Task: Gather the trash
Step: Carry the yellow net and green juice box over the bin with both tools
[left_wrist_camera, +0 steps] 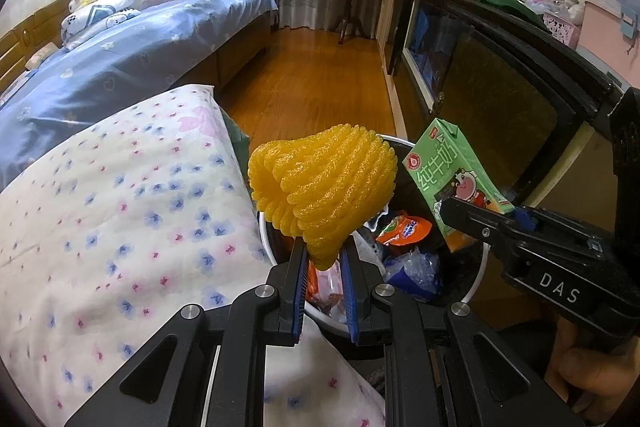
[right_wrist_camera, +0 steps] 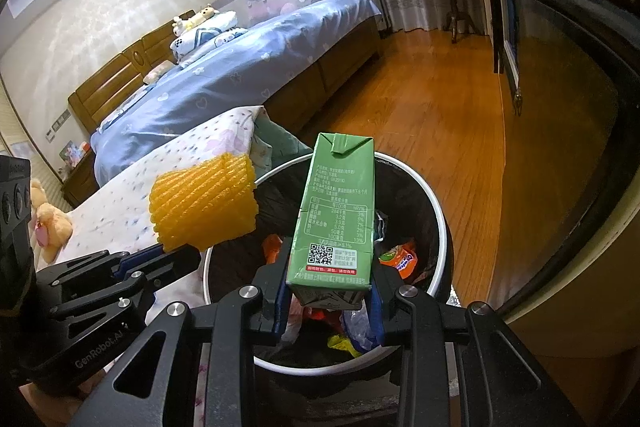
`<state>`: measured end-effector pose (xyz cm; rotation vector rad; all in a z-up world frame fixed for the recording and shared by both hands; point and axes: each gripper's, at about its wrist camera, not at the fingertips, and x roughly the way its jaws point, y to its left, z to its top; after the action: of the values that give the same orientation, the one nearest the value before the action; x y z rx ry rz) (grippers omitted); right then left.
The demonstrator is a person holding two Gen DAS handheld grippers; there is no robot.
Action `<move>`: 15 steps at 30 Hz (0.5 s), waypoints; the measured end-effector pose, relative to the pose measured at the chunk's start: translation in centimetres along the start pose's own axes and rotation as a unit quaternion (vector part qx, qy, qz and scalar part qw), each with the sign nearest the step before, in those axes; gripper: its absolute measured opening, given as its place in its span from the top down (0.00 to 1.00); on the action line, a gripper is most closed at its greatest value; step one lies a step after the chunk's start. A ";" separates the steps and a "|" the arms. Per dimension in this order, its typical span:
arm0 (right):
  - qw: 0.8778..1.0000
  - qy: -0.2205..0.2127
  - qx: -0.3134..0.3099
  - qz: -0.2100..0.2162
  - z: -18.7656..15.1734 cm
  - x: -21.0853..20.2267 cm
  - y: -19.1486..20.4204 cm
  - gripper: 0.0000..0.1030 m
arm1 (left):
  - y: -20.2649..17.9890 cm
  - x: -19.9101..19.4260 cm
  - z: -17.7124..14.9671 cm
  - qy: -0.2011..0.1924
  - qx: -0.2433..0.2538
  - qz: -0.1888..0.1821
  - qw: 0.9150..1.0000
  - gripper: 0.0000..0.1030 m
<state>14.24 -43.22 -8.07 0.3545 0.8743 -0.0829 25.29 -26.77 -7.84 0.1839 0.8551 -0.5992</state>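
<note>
left claw [left_wrist_camera: 325, 259] pinches yellow foam net [left_wrist_camera: 324, 183] above trash bin [right_wrist_camera: 434, 195]. right claw [right_wrist_camera: 329, 291] clamps green milk carton [right_wrist_camera: 334, 211] over it.

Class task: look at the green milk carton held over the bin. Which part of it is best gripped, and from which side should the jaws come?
Grip the green milk carton low on its body, near the base, jaws closing across the two narrow side faces from below, as the right gripper does. Its flat parallel walls seat the pads squarely; the folded top offers no even surface. It hangs above the trash bin.
</note>
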 end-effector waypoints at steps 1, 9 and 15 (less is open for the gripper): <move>1.000 0.000 0.000 -0.001 0.1 0.0 0.1 0.70 | 0.0 0.0 0.0 0.001 -0.001 0.000 1.000 0.86; 1.000 0.004 -0.003 -0.003 0.2 0.0 0.0 0.70 | -0.2 0.2 0.2 0.003 0.001 0.002 1.000 0.85; 1.000 0.008 -0.005 -0.007 0.3 0.1 -0.1 0.70 | -0.3 0.3 0.2 0.007 0.003 0.001 1.000 0.85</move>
<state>14.51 -43.42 -7.97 0.3405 0.8920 -0.0886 25.40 -27.24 -7.87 0.1947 0.8656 -0.6005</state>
